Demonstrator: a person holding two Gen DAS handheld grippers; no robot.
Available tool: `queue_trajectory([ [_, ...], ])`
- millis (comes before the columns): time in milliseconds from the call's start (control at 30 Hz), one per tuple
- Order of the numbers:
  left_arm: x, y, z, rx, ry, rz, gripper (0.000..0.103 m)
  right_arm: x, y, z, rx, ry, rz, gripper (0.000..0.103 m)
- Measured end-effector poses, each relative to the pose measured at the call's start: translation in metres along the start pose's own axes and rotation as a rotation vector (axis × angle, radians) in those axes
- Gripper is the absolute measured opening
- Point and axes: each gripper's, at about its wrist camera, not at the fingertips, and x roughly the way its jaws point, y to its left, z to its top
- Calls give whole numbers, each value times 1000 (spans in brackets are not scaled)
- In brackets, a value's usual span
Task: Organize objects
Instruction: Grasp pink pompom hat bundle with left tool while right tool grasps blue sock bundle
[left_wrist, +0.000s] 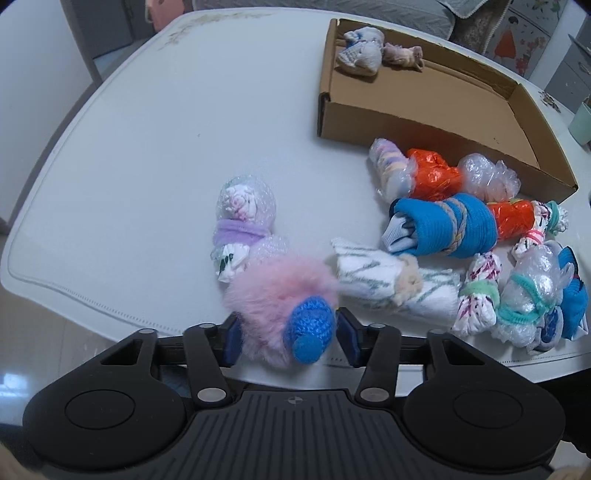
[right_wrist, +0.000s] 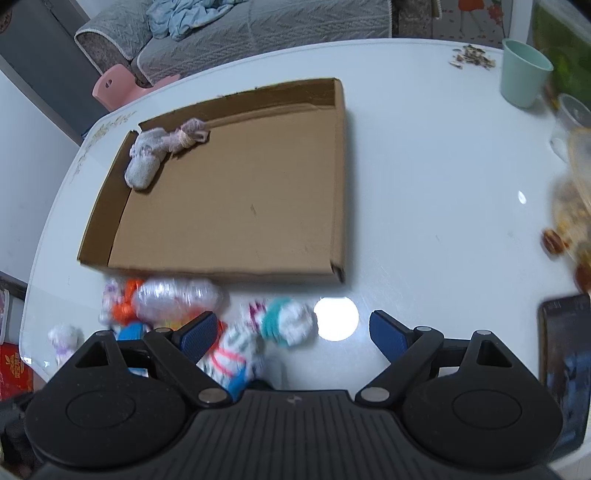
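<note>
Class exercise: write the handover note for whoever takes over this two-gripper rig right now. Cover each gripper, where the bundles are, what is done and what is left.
Left gripper: shut on the pink fluffy bundle with the blue knitted end, at the near table edge.
Right gripper: open, holding nothing, above the table in front of the cardboard box.
Done: one pale bundle lies in the box's far left corner.
Left: the held bundle, plus those outside the box on the table, including the blue wrapped bundle, the orange foil bundle, the white striped bundle and the purple-banded bundle. Presumably all go into the box.
</note>
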Motion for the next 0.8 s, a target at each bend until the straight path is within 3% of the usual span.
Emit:
queue_trajectory([
  [233,4,-4,1,15,-5,-18,46,0,14,-47,-123,95,13,82],
  [333,4,-5,1,19,-6,-27,44,10,22,-49,-166,125,1,73],
  [567,1,-4,2,13,-19,-50,42,28,33,-49,-210,171,3,66],
  [667,-4,-6,2,17,-38,-59,42,30,35,-51,-213,184,27,46],
  [800,-11,-4,1,10,-48,-75,41,26,34,-51,-219,163,23,41],
])
